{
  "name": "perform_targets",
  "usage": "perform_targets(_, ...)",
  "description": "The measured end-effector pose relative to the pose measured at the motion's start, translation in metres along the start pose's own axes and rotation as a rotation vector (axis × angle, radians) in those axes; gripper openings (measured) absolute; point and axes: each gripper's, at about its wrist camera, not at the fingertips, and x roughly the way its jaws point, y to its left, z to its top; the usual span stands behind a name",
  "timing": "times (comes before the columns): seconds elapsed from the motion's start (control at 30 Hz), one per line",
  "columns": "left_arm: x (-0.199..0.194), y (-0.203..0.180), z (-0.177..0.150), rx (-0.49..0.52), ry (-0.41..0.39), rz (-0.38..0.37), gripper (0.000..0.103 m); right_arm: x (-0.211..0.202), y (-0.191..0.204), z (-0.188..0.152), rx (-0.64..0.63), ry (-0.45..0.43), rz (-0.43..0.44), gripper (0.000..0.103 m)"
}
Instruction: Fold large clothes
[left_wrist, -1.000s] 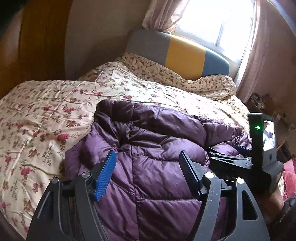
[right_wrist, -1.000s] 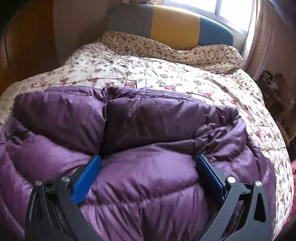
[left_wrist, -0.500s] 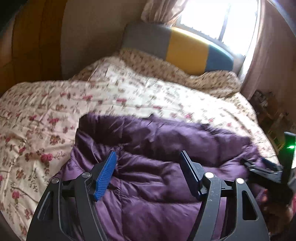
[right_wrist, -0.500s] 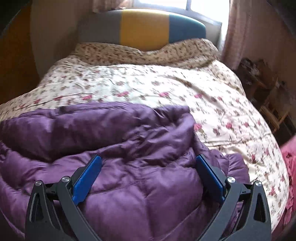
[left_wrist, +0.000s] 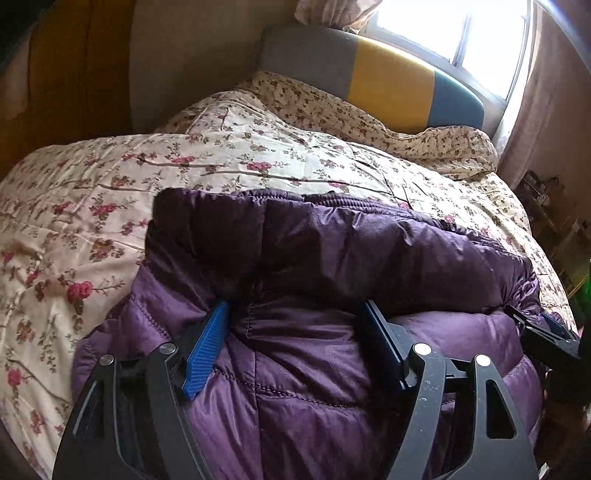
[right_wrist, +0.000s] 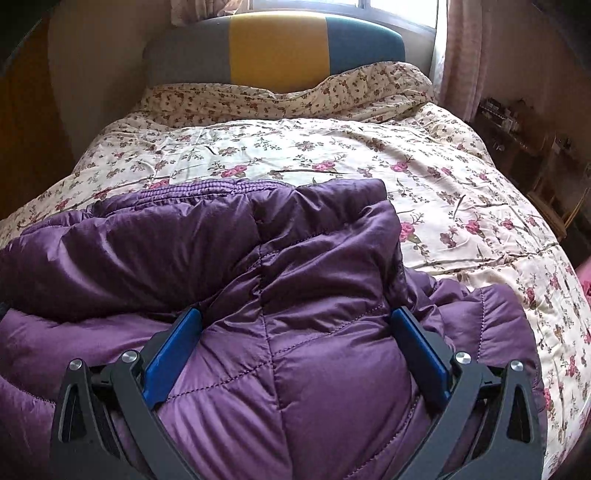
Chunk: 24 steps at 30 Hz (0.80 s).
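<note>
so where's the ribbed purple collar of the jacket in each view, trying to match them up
Left wrist: the ribbed collar runs along the jacket's far edge, centre of the picture.
Right wrist: the collar lies on the far edge, left of centre.
Shared landmark: the yellow headboard panel behind the bed.

Purple puffer jacket (right_wrist: 236, 280) lies on floral-quilted bed (right_wrist: 332, 155).
</note>
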Motion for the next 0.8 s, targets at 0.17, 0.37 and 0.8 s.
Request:
perform_targets(0.17, -0.023, -0.001, -0.002, 0.016, -0.037, 0.000, 0.073, -0.002, 0.004, 0.002, -0.020, 0.012, -0.023, 0.101)
perform_targets(0.37, -0.051, 0.009, -0.012, 0.007, -0.069, -0.012, 0.073, -0.038, 0.022, 0.006, -0.047, -0.032, -0.020, 0.101)
perform_targets(0.8, -0.100, 0.063, -0.051, -0.084, -0.093, 0.033, 0.073, -0.074, 0.112, -0.030, -0.221, -0.054, 0.117, 0.061)
